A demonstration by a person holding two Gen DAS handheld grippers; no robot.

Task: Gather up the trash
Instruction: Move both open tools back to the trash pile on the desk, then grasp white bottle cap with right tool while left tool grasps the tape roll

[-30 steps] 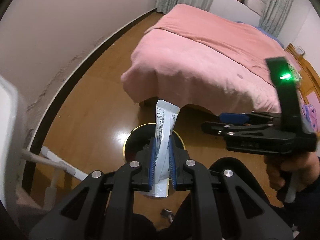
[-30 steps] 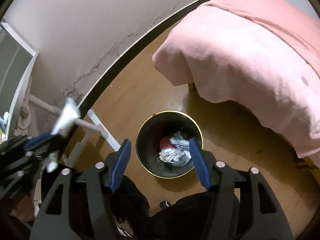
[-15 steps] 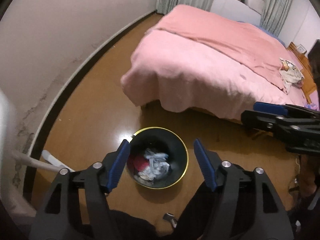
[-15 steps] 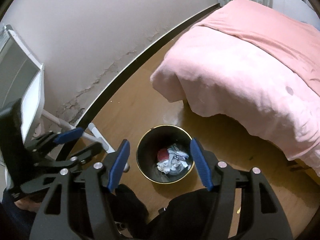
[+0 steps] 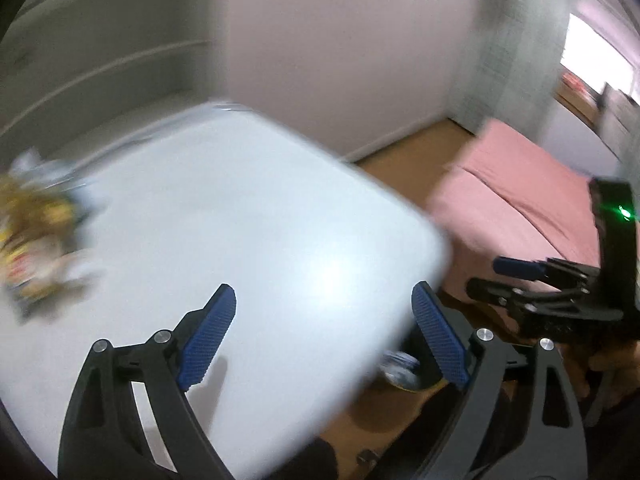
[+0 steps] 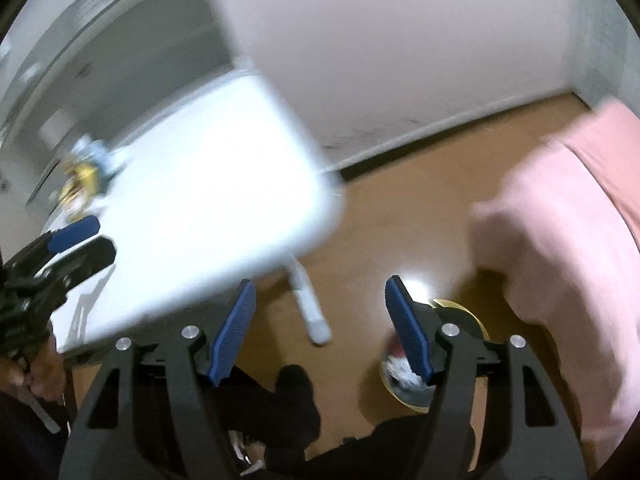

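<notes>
Both views are blurred by motion. My left gripper [image 5: 324, 332] is open and empty above a white table [image 5: 240, 220]. A pile of yellow and pale wrappers [image 5: 36, 236] lies at the table's far left; it also shows in the right wrist view [image 6: 84, 176]. My right gripper [image 6: 320, 328] is open and empty over the wooden floor beside the table's corner [image 6: 312, 208]. The black, gold-rimmed trash bin [image 6: 460, 320] with crumpled paper [image 6: 396, 372] stands on the floor, partly hidden behind my right finger. A bit of it shows in the left wrist view [image 5: 400, 372].
A bed with a pink cover [image 5: 520, 200] stands to the right, close to the bin [image 6: 568, 240]. A white table leg [image 6: 308, 304] reaches the floor near the bin. A white wall [image 6: 400, 60] runs behind the table.
One second ago my left gripper held a white wrapper over the bin; it opened and the wrapper is gone. Both grippers have swung up and left from the bin toward the table.
</notes>
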